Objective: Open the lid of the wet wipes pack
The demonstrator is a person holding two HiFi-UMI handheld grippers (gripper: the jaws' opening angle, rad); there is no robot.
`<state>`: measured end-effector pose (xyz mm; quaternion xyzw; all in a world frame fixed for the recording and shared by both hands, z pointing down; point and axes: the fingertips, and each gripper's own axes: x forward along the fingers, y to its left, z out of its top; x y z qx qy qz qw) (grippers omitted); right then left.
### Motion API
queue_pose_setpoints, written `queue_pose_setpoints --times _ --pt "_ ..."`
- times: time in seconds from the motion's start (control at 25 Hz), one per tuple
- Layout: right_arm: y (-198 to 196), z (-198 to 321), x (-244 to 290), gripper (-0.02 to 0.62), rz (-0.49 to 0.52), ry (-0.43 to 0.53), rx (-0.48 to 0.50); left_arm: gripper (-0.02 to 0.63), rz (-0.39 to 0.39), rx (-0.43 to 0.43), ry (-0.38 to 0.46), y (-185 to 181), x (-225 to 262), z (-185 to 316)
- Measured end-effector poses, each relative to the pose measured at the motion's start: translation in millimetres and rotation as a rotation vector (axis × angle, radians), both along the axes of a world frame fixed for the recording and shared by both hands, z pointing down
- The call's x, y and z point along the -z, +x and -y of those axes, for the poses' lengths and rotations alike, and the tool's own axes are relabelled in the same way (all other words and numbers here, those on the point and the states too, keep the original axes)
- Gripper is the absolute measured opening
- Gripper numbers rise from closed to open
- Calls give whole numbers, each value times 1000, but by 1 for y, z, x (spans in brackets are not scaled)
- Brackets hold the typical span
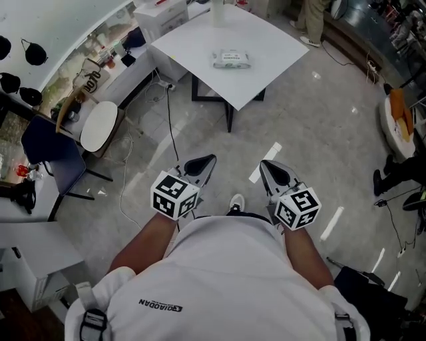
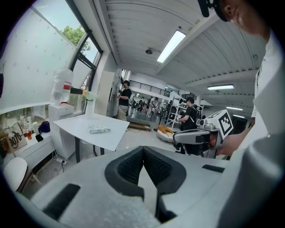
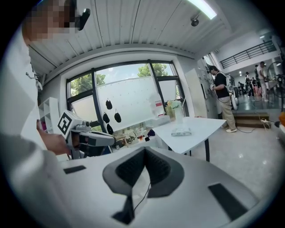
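The wet wipes pack (image 1: 232, 59) lies flat near the middle of a white square table (image 1: 193, 40), well ahead of me across the floor. It also shows small and far off in the left gripper view (image 2: 99, 130) and the right gripper view (image 3: 181, 132). My left gripper (image 1: 210, 160) and right gripper (image 1: 264, 164) are held side by side over the floor, pointing towards the table. Both are far short of it. The left gripper (image 2: 143, 149) has its pads meeting at the tip, with nothing between them. The right gripper (image 3: 144, 150) is likewise shut and holds nothing.
A round white stool (image 1: 98, 125) and a dark blue chair (image 1: 46, 150) stand at the left by a cluttered counter. A cable (image 1: 170, 126) runs over the floor towards the table. A tall white container (image 1: 218, 12) stands at the table's far edge. People (image 2: 124, 100) stand beyond.
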<state>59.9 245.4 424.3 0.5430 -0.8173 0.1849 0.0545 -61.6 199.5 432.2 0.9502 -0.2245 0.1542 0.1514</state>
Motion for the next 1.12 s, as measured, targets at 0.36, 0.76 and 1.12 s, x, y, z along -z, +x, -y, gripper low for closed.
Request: queue_pose_setpoints --times 0.36,0.76,1.12 --pt "50 51 -1 7 22 -3 84 5 0 84 -14 49 2 46" --pt "77 78 -13 7 49 -28 140 5 48 135 -42 71 -11 61" --pt "83 101 -14 6 39 -36 161 5 38 142 -47 80 -12 91"
